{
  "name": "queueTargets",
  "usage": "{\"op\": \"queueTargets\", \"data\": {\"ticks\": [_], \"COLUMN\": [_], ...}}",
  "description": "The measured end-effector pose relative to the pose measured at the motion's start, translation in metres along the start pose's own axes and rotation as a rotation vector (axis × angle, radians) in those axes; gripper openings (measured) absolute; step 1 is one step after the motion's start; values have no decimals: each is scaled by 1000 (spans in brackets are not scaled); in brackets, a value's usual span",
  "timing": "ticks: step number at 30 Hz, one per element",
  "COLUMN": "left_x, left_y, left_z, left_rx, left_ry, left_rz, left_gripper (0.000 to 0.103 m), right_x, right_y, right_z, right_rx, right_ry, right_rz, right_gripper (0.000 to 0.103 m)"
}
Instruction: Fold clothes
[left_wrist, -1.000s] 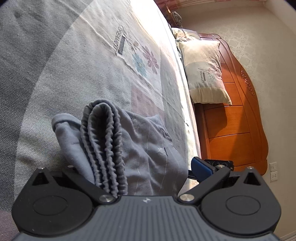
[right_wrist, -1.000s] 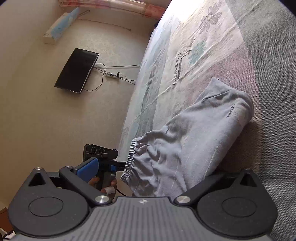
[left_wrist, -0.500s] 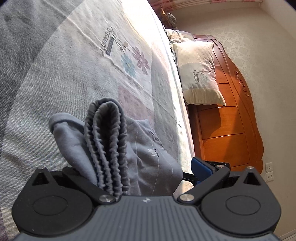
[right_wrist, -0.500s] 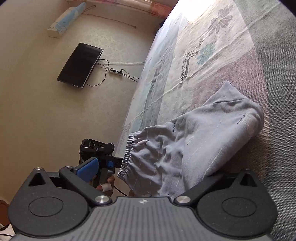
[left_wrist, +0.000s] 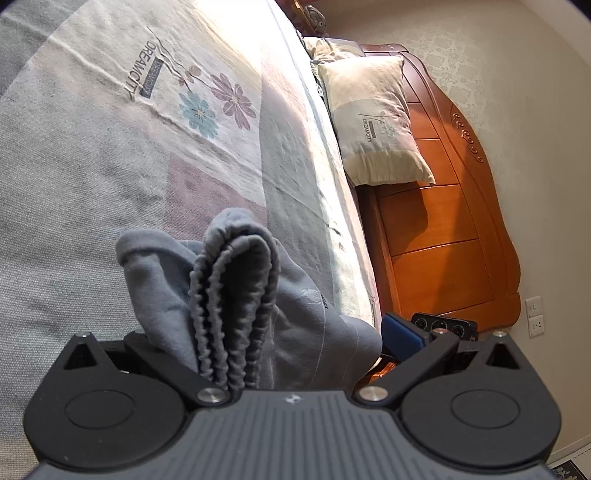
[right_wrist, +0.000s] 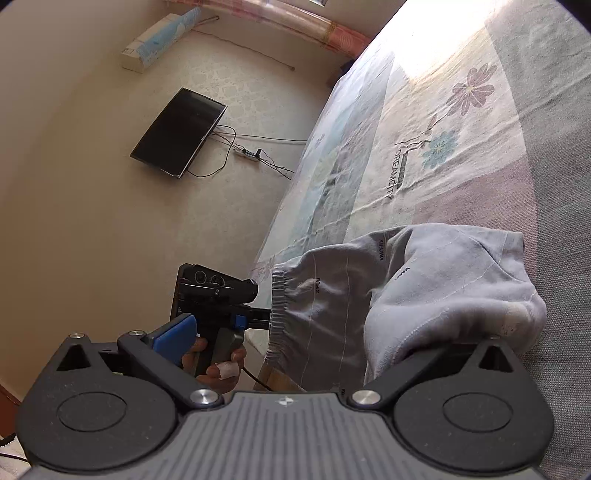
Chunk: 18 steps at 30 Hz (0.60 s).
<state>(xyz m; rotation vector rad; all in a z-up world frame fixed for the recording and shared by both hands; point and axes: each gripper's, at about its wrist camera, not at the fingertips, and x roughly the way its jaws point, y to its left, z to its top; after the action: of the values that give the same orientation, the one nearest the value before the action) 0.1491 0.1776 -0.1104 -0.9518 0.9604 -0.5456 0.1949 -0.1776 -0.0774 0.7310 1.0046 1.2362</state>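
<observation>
The grey garment (left_wrist: 236, 295), folded over on itself, lies at the near edge of my bed (left_wrist: 110, 155), its ribbed elastic waistband (left_wrist: 232, 314) doubled into a loop that stands up right in front of my left gripper (left_wrist: 273, 362). That gripper's arms are spread wide, with the cloth bunched into the gap between them; the left fingertip is buried under the fabric, so I cannot tell whether anything is truly pinched. From my right wrist camera the garment (right_wrist: 424, 295) shows small printed lettering and thin pale stitch lines, its gathered waistband (right_wrist: 277, 314) hanging over the mattress edge. My right gripper (right_wrist: 314, 354) is likewise spread, its blue finger pad (right_wrist: 175, 332) clear of the cloth on one side and the other finger hidden beneath the folded bulk. In that same view my other hand (right_wrist: 218, 365), a white bandage on one finger, holds the left tool's black handle beside the waistband. The bedspread carries flowers and the word DREAMCITY (left_wrist: 142, 70). Farther off, a matching pillow (left_wrist: 373, 122) leans against the orange wooden headboard (left_wrist: 443, 229); on the opposite wall hang a dark television (right_wrist: 177, 133) and an air conditioner (right_wrist: 162, 37).
</observation>
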Motion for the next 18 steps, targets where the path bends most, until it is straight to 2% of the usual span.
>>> {"op": "queueTargets", "data": {"ticks": [4,7,12,18], "left_x": [19,27,32,35], "left_y": [11,26,20,3], "left_z": [-1,-3,-1,7], "left_rx": [-8,-51,-56,-53], "left_ry": [38,51,68,66], "left_rz": [57,82,41,-16], "left_gripper": [102,102,102,102], "right_x": [-15,-20,-21,-24], "right_y": [-5,-17,-28,-20], "right_z": [-2,-6,-9,-4], "right_rx": [8,43,71,53], "right_ry": [-11,-10,-12,-23], "right_rz": [-40,-67,-71,-48], "right_gripper": [103,103,103,103]}}
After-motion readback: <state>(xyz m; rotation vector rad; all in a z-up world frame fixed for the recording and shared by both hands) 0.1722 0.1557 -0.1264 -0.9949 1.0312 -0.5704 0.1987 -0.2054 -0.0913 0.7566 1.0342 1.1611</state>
